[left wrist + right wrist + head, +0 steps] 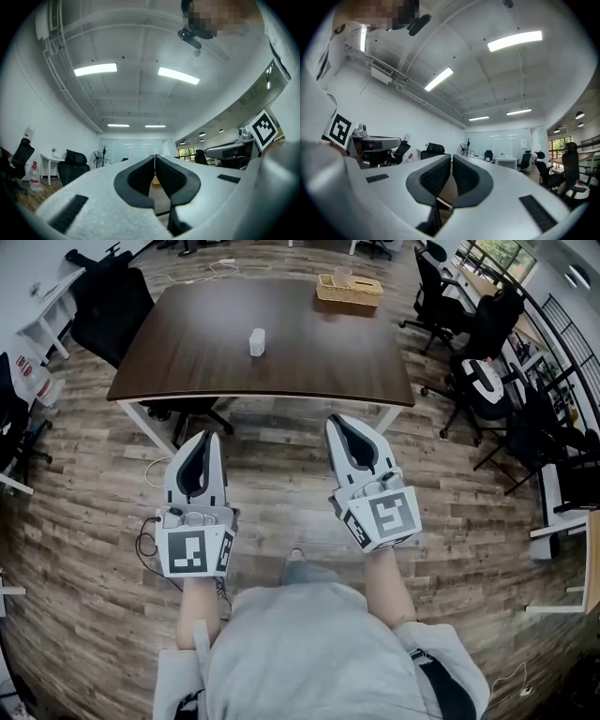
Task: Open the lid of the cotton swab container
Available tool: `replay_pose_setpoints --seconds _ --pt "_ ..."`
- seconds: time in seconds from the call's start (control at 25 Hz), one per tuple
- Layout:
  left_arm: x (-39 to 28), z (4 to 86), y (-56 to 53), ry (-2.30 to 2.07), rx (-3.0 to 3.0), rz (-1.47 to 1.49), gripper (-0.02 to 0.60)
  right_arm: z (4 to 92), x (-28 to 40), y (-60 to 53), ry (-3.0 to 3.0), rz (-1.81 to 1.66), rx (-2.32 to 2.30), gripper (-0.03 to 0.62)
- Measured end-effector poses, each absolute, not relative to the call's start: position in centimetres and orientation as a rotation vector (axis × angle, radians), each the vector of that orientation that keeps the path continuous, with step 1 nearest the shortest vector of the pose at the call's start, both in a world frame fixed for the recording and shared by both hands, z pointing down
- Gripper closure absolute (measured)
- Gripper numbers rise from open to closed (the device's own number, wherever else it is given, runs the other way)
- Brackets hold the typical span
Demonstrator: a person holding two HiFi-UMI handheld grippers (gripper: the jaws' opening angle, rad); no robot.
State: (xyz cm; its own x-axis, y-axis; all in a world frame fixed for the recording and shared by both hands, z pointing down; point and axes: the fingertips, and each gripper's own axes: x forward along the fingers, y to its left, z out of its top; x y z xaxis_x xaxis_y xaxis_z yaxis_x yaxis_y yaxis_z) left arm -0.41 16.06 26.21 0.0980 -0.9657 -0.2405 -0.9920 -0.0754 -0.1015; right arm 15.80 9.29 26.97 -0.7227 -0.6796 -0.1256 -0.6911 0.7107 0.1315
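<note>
Head view: container (257, 341) small, indistinct.

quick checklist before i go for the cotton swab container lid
1. Cotton swab container located: ok, upright on the table, near its middle.
2. Left gripper free: ok, jaws shut on nothing.
3. Right gripper free: ok, jaws shut on nothing.
4. Jaws open for a grasp: not ok, both shut.
5. Within reach: not ok, both grippers over the floor, short of the table edge.
6. Lid's opening side: cannot tell, too small.
</note>
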Motion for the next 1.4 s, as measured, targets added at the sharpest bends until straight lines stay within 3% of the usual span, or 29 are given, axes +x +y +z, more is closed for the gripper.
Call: replay_pose_setpoints --seconds 0.72,1.4 --pt "-1.2 25.8 8.1 2.030 -2.066 0.155 0.568 26.3 16.0 -0.1 2.829 0.237 -1.060 0.576" --pt "-9.6 26.0 -5.8 1.941 -2.171 0.169 0.568 26.3 7.7 -12.3 2.795 0.235 -1.184 0.576"
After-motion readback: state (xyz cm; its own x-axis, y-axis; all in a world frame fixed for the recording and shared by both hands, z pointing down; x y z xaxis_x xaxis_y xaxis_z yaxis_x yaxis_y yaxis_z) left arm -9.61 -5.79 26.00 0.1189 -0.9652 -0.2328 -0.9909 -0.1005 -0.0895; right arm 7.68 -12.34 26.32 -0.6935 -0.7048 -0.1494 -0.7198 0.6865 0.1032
